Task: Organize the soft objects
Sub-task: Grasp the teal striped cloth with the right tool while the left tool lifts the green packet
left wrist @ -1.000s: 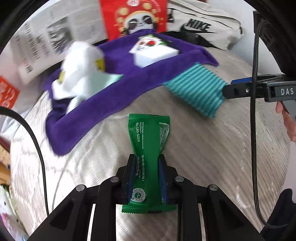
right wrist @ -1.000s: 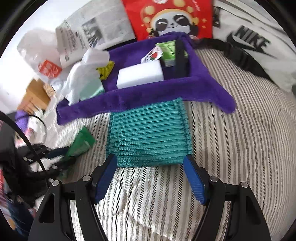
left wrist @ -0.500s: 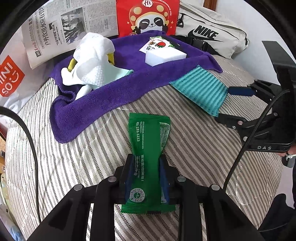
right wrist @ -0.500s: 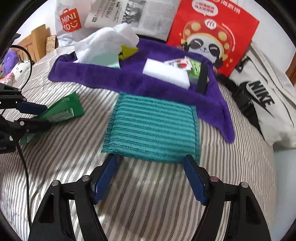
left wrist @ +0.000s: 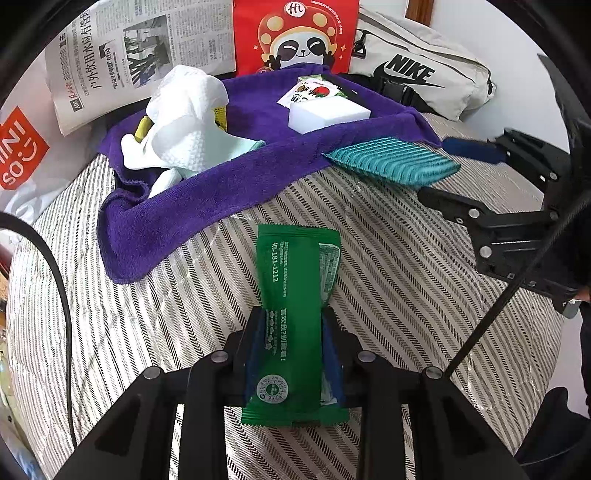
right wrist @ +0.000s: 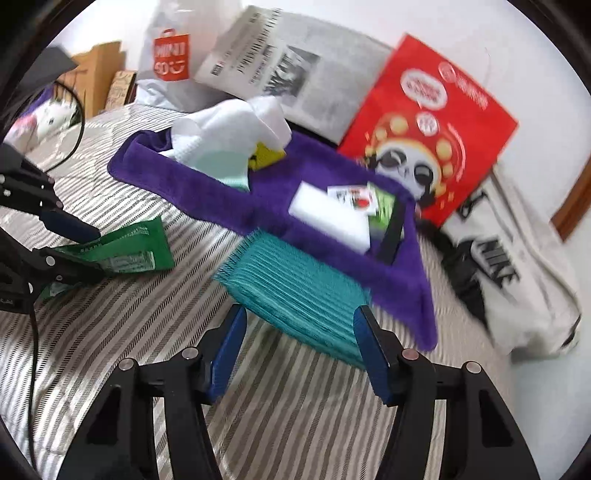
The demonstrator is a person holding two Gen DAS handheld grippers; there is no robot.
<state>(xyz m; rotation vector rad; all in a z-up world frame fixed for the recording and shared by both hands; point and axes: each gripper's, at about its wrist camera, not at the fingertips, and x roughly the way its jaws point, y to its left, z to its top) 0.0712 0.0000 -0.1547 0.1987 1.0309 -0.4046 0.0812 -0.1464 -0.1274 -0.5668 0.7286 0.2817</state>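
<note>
striped quilted bed cover (left wrist: 388, 266) fills the scene, grey and white chevron stripes, slightly shiny. against the white wall (right wrist: 535, 55) at the back lean a newspaper (left wrist: 140, 48), a red panda bag (left wrist: 295, 33), a white miniso bag (left wrist: 18, 155) and a pale nike bag (left wrist: 417, 70). cardboard boxes (right wrist: 99, 70) sit off the bed's far corner in the right wrist view (blurred, hard to read).

purple towel (left wrist: 192, 199) lies spread on the cover near the back, its front edge raised like a rim. on it: crumpled white cloth (left wrist: 181, 122) with a yellow thing (left wrist: 221, 112) tucked beside it, a white sponge block (left wrist: 328, 114) and a small printed packet (left wrist: 310, 92) touching the block's far side.

teal ribbed cloth (right wrist: 295, 284) lies flat on the cover, its far edge touching the towel's front edge.

left gripper (left wrist: 291, 332) has the green packet (left wrist: 295, 295) between its jaws, pads on both sides of the wrapper's pinched waist, jaws opening a little; packet's far end sticks out over the cover, well short of the towel.

right gripper (right wrist: 299, 339) hovers at the near edge of the teal cloth, jaws closing but with a clear gap; the cloth's edge sits between the blue pads (right wrist: 371, 347), not yet pinched.

black cable (left wrist: 55, 258) curves over the cover's left side.
</note>
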